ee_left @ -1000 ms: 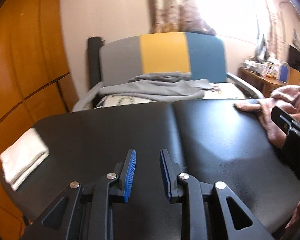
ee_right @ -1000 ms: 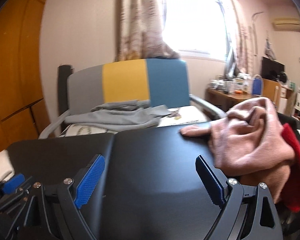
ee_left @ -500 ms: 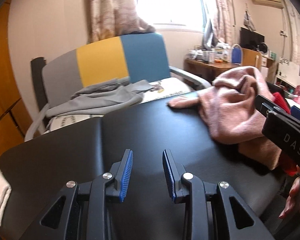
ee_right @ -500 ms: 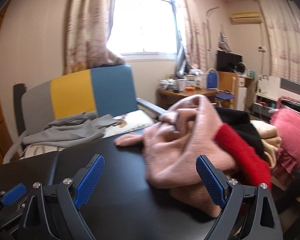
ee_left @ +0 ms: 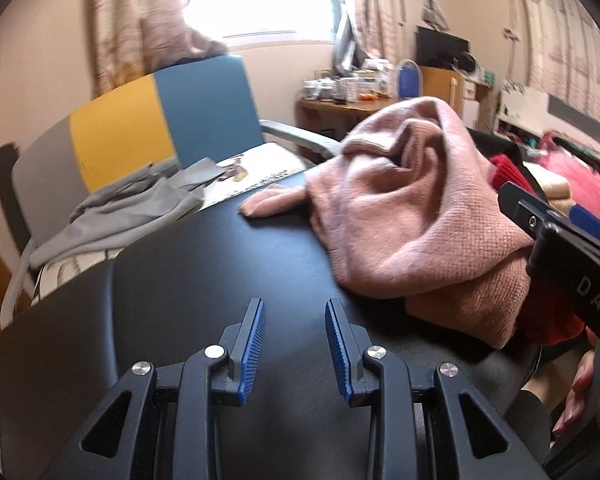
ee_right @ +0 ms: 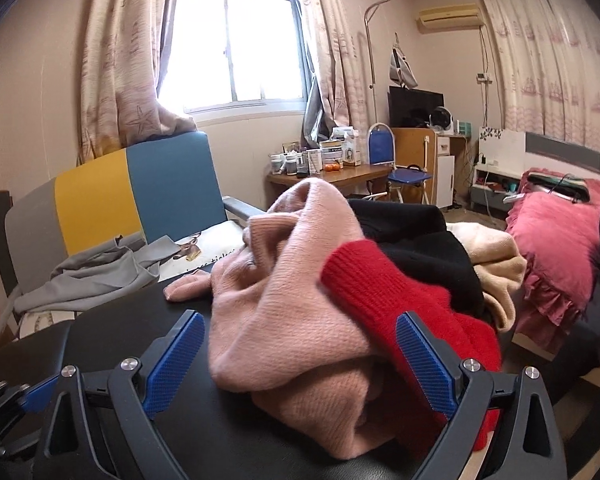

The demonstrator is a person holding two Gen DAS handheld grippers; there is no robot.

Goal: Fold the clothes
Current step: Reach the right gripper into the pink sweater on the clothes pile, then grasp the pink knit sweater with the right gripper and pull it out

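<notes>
A crumpled pink knit sweater (ee_left: 412, 208) lies on the right part of the black padded table (ee_left: 220, 264). In the right wrist view this pink sweater (ee_right: 292, 288) tops a pile with a red garment (ee_right: 400, 292), a black one (ee_right: 420, 240) and a beige one (ee_right: 492, 260). My right gripper (ee_right: 300, 360) is wide open, with the near edge of the sweater between its blue pads and no grip on it. My left gripper (ee_left: 296, 344) hovers over bare table left of the pile, its pads a small gap apart and holding nothing.
Behind the table stands a chair (ee_right: 140, 192) with a grey, yellow and blue back, and a grey garment (ee_right: 92, 276) lies on its seat. A bed with a pink cover (ee_right: 560, 240) is at the right. A cluttered desk (ee_right: 328, 174) stands under the window.
Both views have swung right toward the clothes pile. The folded white cloth at the table's left has left view. The pink sweater now sits between the right gripper's fingers.
</notes>
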